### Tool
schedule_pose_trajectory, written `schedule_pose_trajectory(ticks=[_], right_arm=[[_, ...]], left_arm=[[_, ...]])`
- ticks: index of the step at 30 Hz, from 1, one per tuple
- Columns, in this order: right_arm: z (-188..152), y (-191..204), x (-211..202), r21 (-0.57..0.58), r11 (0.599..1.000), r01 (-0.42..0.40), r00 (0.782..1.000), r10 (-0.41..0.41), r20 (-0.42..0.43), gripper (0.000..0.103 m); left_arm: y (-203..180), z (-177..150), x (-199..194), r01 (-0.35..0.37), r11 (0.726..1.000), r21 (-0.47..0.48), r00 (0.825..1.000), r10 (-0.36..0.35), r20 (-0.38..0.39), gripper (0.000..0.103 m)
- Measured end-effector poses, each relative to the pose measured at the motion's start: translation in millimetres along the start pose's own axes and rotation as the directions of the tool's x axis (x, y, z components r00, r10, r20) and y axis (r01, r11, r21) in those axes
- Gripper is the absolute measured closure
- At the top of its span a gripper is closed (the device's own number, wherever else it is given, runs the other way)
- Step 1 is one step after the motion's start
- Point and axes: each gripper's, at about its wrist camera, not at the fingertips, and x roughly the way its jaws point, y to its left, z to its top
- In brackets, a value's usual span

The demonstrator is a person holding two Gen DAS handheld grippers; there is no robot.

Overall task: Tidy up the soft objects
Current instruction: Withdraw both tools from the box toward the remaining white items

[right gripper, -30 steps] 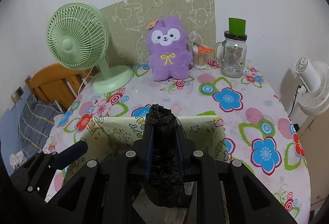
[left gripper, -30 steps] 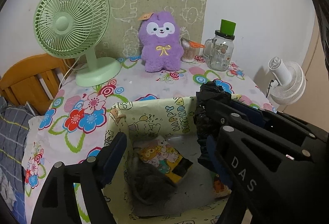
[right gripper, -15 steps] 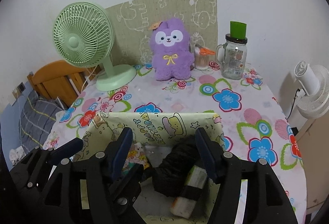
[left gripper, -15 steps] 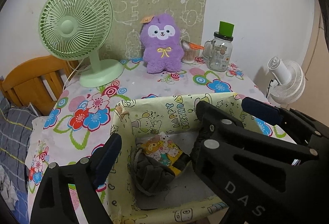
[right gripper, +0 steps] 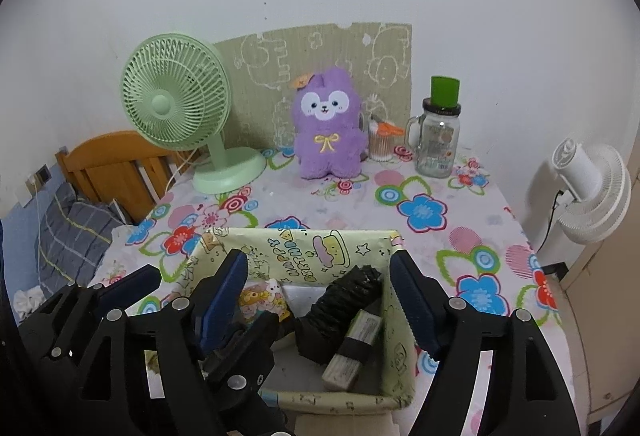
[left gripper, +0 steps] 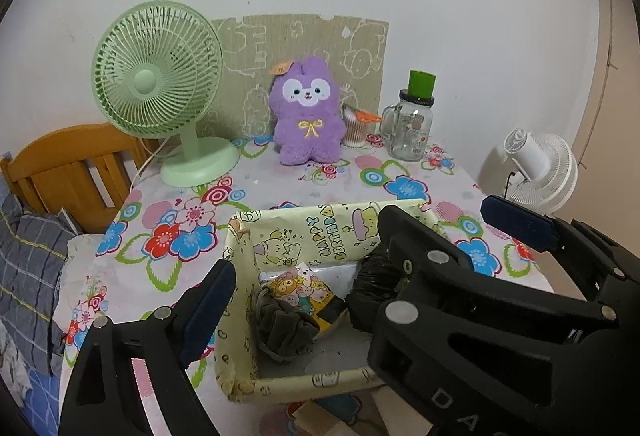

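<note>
Change since earlier: black crinkled bundle (right gripper: 347, 310), clamped in the right gripper (right gripper: 322, 294) a second ago, now lies loose in the box; both grippers sit farther back from the box than before.
Right gripper: released, jaws having just been opening, blue pads wide apart and above the box, the bundle below and between them but untouched.
Left gripper (left gripper: 362, 260): released and empty, jaws wide after opening a little more; in its own view one pad is at lower left outside the box wall, the other at far right.
Box (right gripper: 298, 250): pale yellow, printed with cartoons and birthday lettering, lower centre of both views, standing on the flowered tablecloth (right gripper: 420, 212).
Black bundle: right half of the box, leaning toward its back right corner, resting against a pale block with a dark band (right gripper: 354, 348).
Cartoon-print pouch (left gripper: 302, 290): left of centre in the box, against the back wall.
Grey fabric wad (left gripper: 282, 328): just in front of the pouch; possibly a rolled sock, the view is too soft to be sure.
Purple plush (right gripper: 328, 130): upright at the back of the table, upper centre, against a patterned board.
Green fan (right gripper: 178, 98): upper left, beside the plush.
Glass jar with green lid (right gripper: 438, 132): right of the plush.
White fan (right gripper: 592, 188): off the table at far right.
</note>
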Motion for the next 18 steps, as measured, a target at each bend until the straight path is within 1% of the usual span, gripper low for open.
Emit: schedule_pose_trajectory(ticks=[3, 18], right_arm=[[-1, 1, -12, 0.0, 1.0, 0.0, 1.0, 0.0, 0.02, 0.023], [-8, 2, -70, 0.001, 1.0, 0.015, 0.995, -0.015, 0.098, 0.021]], left_arm=[[-3, -1, -12, -0.004, 1.0, 0.006, 1.0, 0.004, 0.022, 0.009], [-16, -10, -61, -0.017, 1.0, 0.025, 0.995, 0.014, 0.099, 0.007]])
